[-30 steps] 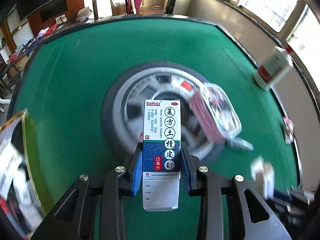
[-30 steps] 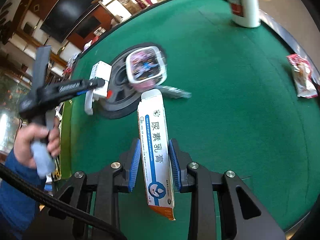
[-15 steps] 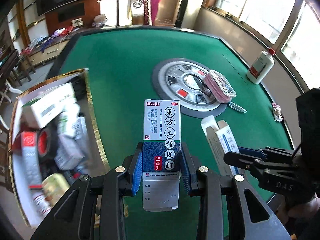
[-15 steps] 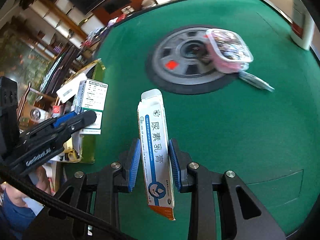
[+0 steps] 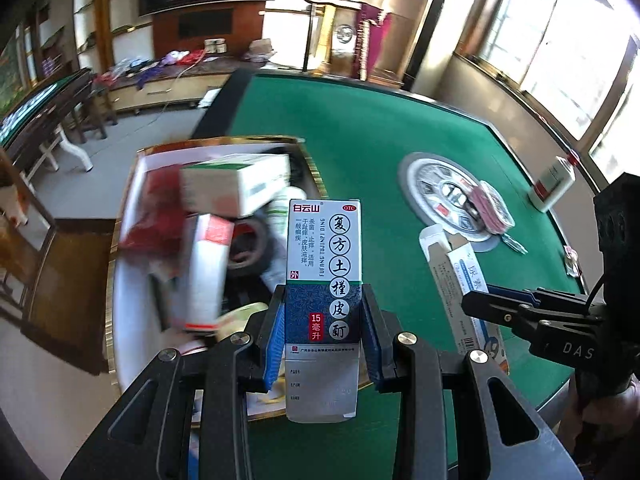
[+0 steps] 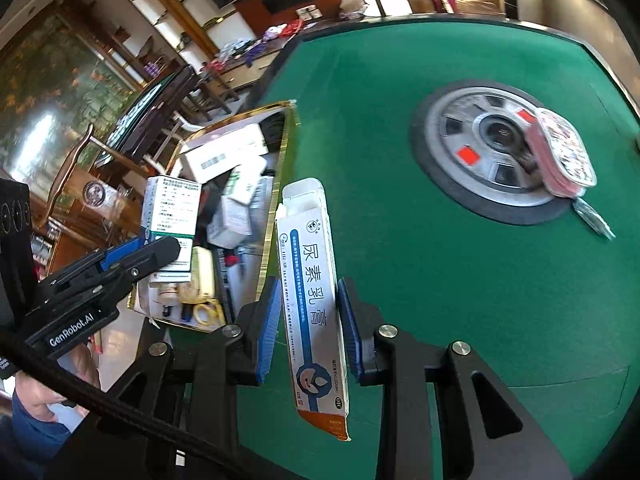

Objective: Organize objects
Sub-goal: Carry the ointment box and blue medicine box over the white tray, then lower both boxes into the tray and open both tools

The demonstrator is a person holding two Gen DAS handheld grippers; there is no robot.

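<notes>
From where I stand, the sorting looks well under way but not finished: the gold-rimmed tray (image 5: 120, 240) at the edge of the green surface (image 5: 360, 152) already holds a jumble of cartons, a roll of tape and small bottles, while several things are left out on the felt. A pink-lidded container (image 6: 564, 156) rests tilted on the round hub (image 6: 480, 148) in the middle, a small foil packet (image 6: 592, 216) lies just beside it, a white bottle (image 5: 554, 184) stands near the far rim, and a little wrapper (image 5: 572, 260) sits close to the right edge. Each hand carries one item at the moment. The left hand-held gripper (image 5: 324, 344) is clenched on a blue-and-white medicine box (image 5: 324, 280), held upright between its blue pads, with the tray's contents showing right behind and to the left of it. The right hand-held gripper (image 6: 310, 320) grasps a long ointment carton (image 6: 312, 288) about its middle, the opened end flap pointing away and the orange end hanging toward the camera; the tray lies just to its left, with the carton over the green felt beside the gold rim. I would judge that both boxes are about to be dropped into the tray, and afterwards the container, packet, bottle and wrapper remain to be gathered.
</notes>
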